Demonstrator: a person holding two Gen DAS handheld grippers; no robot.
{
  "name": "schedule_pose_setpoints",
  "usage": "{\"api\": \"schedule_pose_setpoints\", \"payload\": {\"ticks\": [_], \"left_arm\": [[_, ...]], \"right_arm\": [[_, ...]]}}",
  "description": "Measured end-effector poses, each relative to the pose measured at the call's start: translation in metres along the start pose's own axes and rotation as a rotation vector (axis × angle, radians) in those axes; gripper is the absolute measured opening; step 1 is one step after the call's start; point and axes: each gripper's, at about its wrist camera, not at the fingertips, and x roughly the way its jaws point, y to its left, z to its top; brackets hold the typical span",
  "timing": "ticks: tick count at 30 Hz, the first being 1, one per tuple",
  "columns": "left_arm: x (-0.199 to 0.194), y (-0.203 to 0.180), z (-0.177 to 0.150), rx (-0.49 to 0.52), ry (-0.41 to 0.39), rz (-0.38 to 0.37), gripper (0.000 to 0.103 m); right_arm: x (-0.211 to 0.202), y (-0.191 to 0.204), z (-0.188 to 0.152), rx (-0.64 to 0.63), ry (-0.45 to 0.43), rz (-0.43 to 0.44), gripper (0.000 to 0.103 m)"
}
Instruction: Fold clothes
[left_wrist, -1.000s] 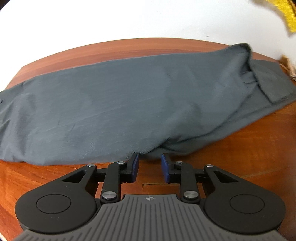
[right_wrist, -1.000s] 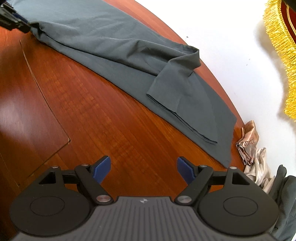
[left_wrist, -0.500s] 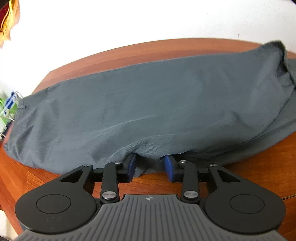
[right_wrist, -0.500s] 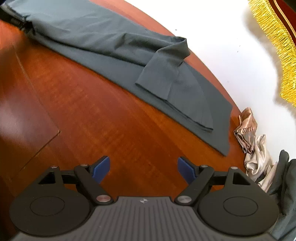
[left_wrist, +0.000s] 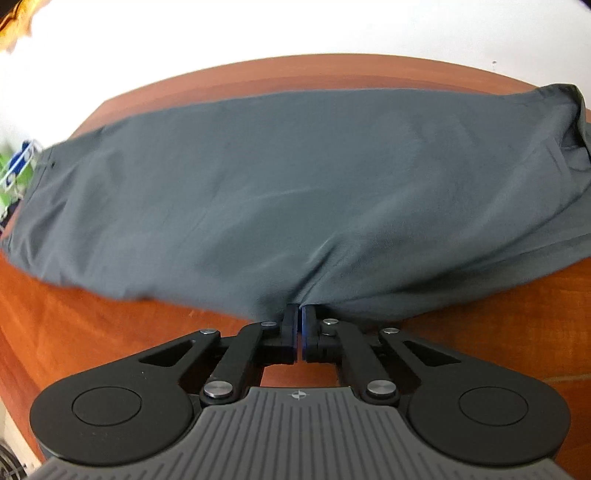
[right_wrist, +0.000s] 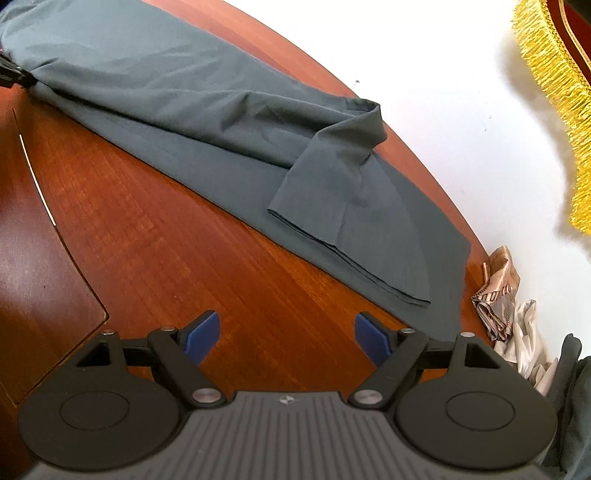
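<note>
Pinched tight in my left gripper is the near edge of the long dark grey fabric trousers lying across the reddish-brown wooden table; if I only caught one layer, lifting would peel the legs apart. On the right, my right gripper hangs spread and empty over bare wood, near the turned-back trouser hem, which could get dragged off the table's edge.

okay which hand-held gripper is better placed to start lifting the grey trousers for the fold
Left. The left hand-held gripper is already shut on the near edge of the grey trousers. The right hand-held gripper is open over bare wooden table, short of the cloth.
</note>
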Motion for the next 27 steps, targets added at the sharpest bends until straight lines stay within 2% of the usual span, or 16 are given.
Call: {"api": "schedule_pose_setpoints", "payload": {"ticks": [7, 10, 14, 17, 19, 27], "left_arm": [[-0.01, 0.02, -0.019, -0.018, 0.02, 0.01, 0.0], [-0.017, 0.03, -0.025, -0.06, 0.033, -0.021, 0.0], [-0.023, 0.031, -0.028, -0.049, 0.01, -0.039, 0.004], [-0.024, 0.027, -0.03, -0.027, -0.011, -0.04, 0.017], [-0.024, 0.024, -0.029, -0.007, -0.027, -0.037, 0.034], [-0.026, 0.003, -0.017, 0.104, -0.103, -0.048, 0.046]], "right_arm": [[0.001, 0.0, 0.0, -0.004, 0.001, 0.001, 0.085], [0.001, 0.0, 0.0, -0.008, 0.002, 0.0, 0.085], [0.0, 0.001, -0.001, -0.01, 0.003, 0.0, 0.085], [-0.001, 0.002, -0.001, -0.011, 0.003, 0.0, 0.085], [-0.001, 0.003, -0.002, -0.012, 0.004, 0.001, 0.085], [-0.001, 0.004, -0.005, 0.0, 0.012, 0.001, 0.085]]}}
